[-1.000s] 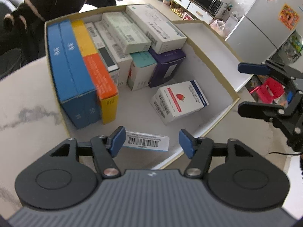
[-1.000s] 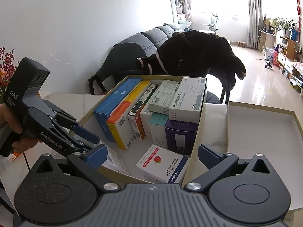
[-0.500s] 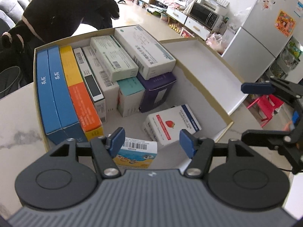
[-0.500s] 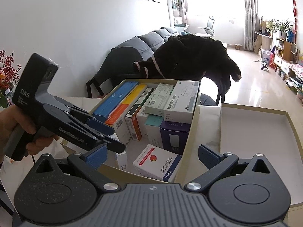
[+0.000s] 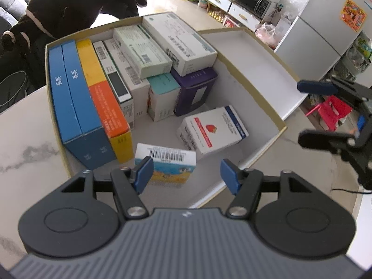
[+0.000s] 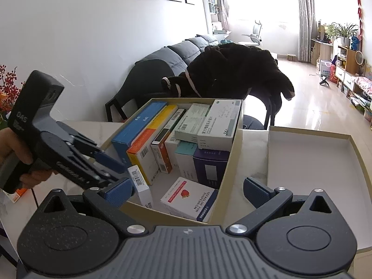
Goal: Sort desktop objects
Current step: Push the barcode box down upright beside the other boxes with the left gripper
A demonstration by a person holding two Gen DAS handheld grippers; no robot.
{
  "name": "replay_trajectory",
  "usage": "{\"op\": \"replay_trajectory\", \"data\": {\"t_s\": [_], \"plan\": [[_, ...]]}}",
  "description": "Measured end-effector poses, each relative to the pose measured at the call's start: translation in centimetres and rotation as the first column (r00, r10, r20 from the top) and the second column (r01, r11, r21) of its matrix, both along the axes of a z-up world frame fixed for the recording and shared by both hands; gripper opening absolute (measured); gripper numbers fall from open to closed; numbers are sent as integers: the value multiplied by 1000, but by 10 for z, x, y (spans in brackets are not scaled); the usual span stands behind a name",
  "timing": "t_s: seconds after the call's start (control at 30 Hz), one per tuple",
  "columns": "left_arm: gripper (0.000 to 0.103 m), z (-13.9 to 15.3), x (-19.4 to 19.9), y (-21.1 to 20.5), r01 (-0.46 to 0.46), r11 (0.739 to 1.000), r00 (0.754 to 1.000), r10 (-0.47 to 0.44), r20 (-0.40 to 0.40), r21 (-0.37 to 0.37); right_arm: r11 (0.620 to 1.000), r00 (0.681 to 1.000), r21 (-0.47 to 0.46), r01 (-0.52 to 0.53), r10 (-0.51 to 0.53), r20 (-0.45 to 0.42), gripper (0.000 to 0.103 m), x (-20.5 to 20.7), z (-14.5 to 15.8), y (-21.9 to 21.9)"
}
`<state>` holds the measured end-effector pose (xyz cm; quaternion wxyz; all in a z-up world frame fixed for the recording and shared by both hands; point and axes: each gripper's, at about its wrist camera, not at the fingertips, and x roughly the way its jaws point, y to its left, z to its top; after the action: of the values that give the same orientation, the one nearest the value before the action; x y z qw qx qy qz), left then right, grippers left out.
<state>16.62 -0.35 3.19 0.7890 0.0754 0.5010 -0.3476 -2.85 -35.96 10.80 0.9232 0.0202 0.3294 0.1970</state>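
The left gripper (image 5: 186, 173) hangs over the near end of the cardboard box (image 5: 262, 148), its blue pads spread wide with nothing between them. Just beyond its left pad stands the small barcoded carton (image 5: 165, 160), released on the box floor at the near wall, barcode face up and its long axis running across the box, left to right. In the right wrist view the same carton (image 6: 140, 186) stands upright in the box's near-left corner, close to the left gripper's fingertips (image 6: 109, 161); whether they touch it cannot be told.

To the carton's right lies the strawberry-printed box (image 5: 212, 131), flat and turned at an angle, one corner close to the carton. To its left stand the two blue boxes (image 5: 69, 102) and the orange-and-yellow box (image 5: 104, 100), on edge, their long axes running toward the far wall. Behind are white, teal and purple cartons (image 5: 195, 90) standing upright, with two flat white packs (image 5: 176, 39) laid across their tops.

Bare white floor shows along the box's right wall and between the strawberry box and the purple carton. The empty lid (image 6: 311, 158) sits just right of the box on the marble bench (image 5: 25, 134).

The right gripper (image 6: 186, 189) is spread open and empty, held over the box's near right corner.
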Motion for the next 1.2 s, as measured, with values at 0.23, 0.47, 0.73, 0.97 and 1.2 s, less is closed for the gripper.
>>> {"op": "replay_trajectory", "data": {"t_s": [0.23, 0.47, 0.73, 0.97, 1.2], "plan": [[65, -7, 5, -9, -4, 1000, 1000, 4, -9, 17, 1000, 1000, 22, 10, -10, 1, 102, 1, 0, -3], [69, -10, 9, -24, 0, 1000, 999, -1, 45, 16, 999, 1000, 22, 24, -24, 5, 102, -1, 2, -8], [69, -12, 18, -26, -53, 999, 994, 54, 96, -10, 999, 999, 22, 39, -39, 7, 102, -3, 3, -13], [69, -8, 15, -24, -72, 997, 988, 73, 133, -14, 999, 999, 29, 46, -47, 10, 102, -5, 4, -16], [69, 0, 6, -27, -67, 998, 986, 67, 155, -10, 999, 999, 31, 38, -39, 27, 102, -13, 10, -16]]}}
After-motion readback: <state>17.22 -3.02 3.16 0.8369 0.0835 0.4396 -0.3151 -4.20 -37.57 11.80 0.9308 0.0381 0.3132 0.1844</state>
